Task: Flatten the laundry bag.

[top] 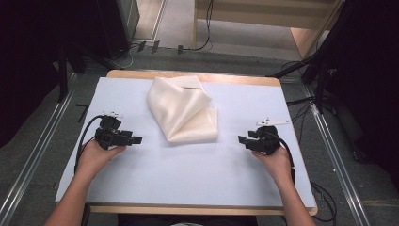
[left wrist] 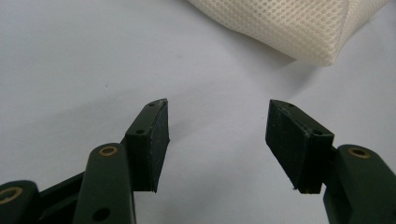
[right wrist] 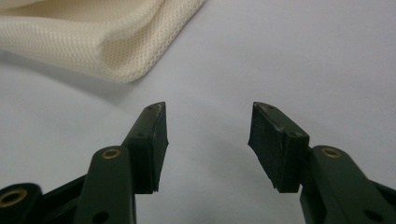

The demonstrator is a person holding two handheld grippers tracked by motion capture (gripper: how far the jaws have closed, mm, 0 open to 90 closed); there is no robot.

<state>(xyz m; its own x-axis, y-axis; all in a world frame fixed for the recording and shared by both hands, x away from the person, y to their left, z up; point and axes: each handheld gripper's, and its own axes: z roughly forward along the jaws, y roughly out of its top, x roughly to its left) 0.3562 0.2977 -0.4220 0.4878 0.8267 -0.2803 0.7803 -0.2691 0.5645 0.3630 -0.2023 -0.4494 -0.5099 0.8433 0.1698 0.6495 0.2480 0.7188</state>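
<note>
1. Cream mesh cloth (top: 182, 110), folded into a soft rumpled wedge, lies ahead of both sets of jaws, apart from them.
2. Left gripper (top: 137, 140): jaws wide, nothing between; the cloth's corner sits ahead-right.
3. Right gripper (top: 241, 140): jaws wide, holding nothing; cloth ahead-left.
4. Bare pale-blue table cover (top: 197, 169) surrounds all 4 pads.

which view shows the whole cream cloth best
The high view: the folded cloth lies whole on the table between both claws. The left gripper view catches one mesh corner; the right gripper view catches one folded edge.
</note>
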